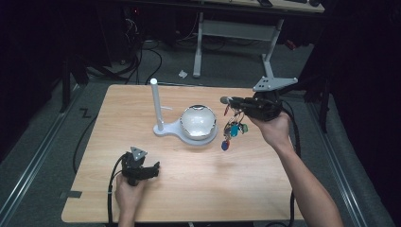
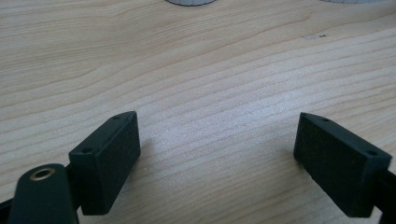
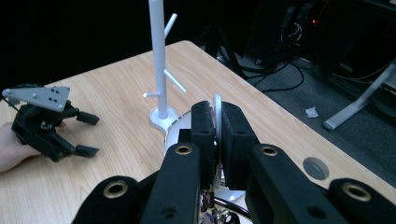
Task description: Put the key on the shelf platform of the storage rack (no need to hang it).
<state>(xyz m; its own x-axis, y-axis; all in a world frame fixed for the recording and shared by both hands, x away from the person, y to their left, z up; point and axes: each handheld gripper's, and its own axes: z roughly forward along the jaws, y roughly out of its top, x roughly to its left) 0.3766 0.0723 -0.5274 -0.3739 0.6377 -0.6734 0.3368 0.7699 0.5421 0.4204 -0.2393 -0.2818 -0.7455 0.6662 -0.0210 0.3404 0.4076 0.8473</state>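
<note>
Right tongs [image 1: 227, 100] clamped on a metal key ring [image 3: 217, 105], held up off the tabletop [image 1: 198, 189]. Ring pinched edge-on between the two black pads, top arc poking out past the tips in the right gripper view. Rest of the key bunch [image 1: 232, 130] dangling below the tongs: small keys plus blue, teal and red tags, hanging clear of the wood, just beside the bowl's rim.

Directly beyond and below the right tongs: shiny metal bowl [image 1: 199, 121], sitting on the round base of a white stand [image 1: 161, 127]. Stand's upright post [image 3: 159, 56] rising just past the bowl, short pegs [image 3: 174, 80] branching off at different heights. Ring not touching any peg.

Left tongs [image 1: 155, 168] well apart from the right ones, near the tabletop's near edge, gripped in the left hand [image 1: 127, 191]. Wide open, nothing between the pads [image 2: 109, 158]; bare wood grain in the gap in the left gripper view. Resting low, at or just above the tabletop; contact hard to confirm.

Bowl and stand between the two tongs, closer to the right pair. Right forearm [image 1: 307, 189] coming in from the near right corner, hand wrapped under the gripper body.
</note>
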